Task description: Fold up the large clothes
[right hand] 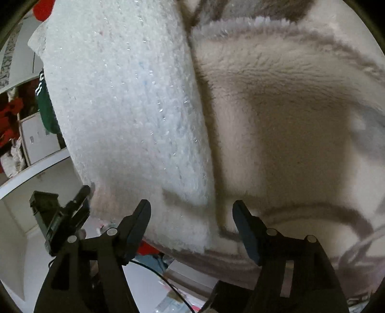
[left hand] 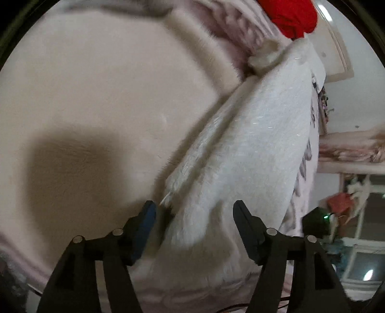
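A white fluffy garment (left hand: 252,149) with glittery threads lies folded as a long band on a cream plush blanket (left hand: 96,91). My left gripper (left hand: 193,211) is open, its jaws straddling the garment's near end without pinching it. In the right wrist view the same garment (right hand: 125,101) runs up the left half of the frame, over the blanket (right hand: 288,108). My right gripper (right hand: 191,211) is open over the garment's near corner and holds nothing. The left gripper's body (right hand: 62,216) shows at the lower left of that view.
A red cloth (left hand: 291,16) lies at the far end of the bed. Shelves with clutter (left hand: 349,199) stand to the right in the left wrist view. White shelves with green and red items (right hand: 28,115) stand left of the bed. A black cable (right hand: 168,281) hangs below.
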Demonstrator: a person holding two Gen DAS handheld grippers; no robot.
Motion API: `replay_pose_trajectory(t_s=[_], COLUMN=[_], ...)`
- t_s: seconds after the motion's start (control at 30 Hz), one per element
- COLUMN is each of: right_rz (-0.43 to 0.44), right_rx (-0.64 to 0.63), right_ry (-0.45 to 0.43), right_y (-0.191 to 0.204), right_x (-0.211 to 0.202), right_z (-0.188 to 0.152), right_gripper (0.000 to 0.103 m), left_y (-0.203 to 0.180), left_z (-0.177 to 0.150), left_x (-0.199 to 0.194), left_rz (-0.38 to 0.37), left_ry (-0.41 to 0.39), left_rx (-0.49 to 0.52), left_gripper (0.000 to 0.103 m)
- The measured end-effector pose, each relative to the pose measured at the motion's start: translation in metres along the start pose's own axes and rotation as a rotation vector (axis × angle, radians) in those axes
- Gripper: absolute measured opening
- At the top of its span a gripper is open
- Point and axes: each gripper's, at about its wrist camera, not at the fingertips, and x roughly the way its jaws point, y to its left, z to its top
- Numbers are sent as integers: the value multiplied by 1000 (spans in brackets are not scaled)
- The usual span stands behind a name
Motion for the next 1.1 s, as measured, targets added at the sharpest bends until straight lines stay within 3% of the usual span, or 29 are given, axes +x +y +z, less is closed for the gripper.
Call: replay_pose_trajectory(t_s=[0.07,0.13,0.17,0.2,0.23,0.27,0.3,0.5,0.6,0.67,0.77,0.83,0.9,0.97,1.07,1.1], right_rz=[52,92,111,140,180,190,190,204,200,183,100,13,-57,-71,-44,-37], right_rx=[8,11,17,26,23,14,5,-21,-21,-18,-10,-16,-34,-23,-56,-67], right_ry=[17,9,-3,-20,-39,-56,-68,-96,-65,-32,34,69,96,145,74,54], right_y=[-6,-11,-12,-12,-11,-6,-1,8,0,-7,-28,-42,-48,-52,-53,-55], right_x=[14,17,19,18,17,17,16,-9,-35,-37,-35,-32,-30,-37,-83,-98], right_z=[8,17,17,18,18,18,17,-36,-75,-119,-166,-172,-167,-158,-147,-145], right_gripper=[72,74,74,73,67,40,27,17,17,17,17,18,25,34,64,68], left_y=[2,-7,-16,-26,-35,-37,-40,-55,-58,-53,-34,-26,-24,-28,-31,-39], left_z=[5,5,3,-2,-7,-9,-13,-53,-89,-110,-140,-148,-146,-139,-118,-103], left_x=[23,29,28,25,21,18,12,-26,-39,-36,-16,-13,-22,-41,-76,-83], left_rz=[0,42,73,105,140,148,140,109,127,146,172,187,141,153,140,129], left_ry=[23,-25,-59,-94,-130,-142,-159,-183,-140,-96,17,73,82,72,37,17], left_rx=[3,50,96,145,175,177,166,117,84,73,3,-37,-84,-102,-90,-85], left_gripper=[64,64,59,41,32,19,17,16,16,16,19,20,23,32,46,52])
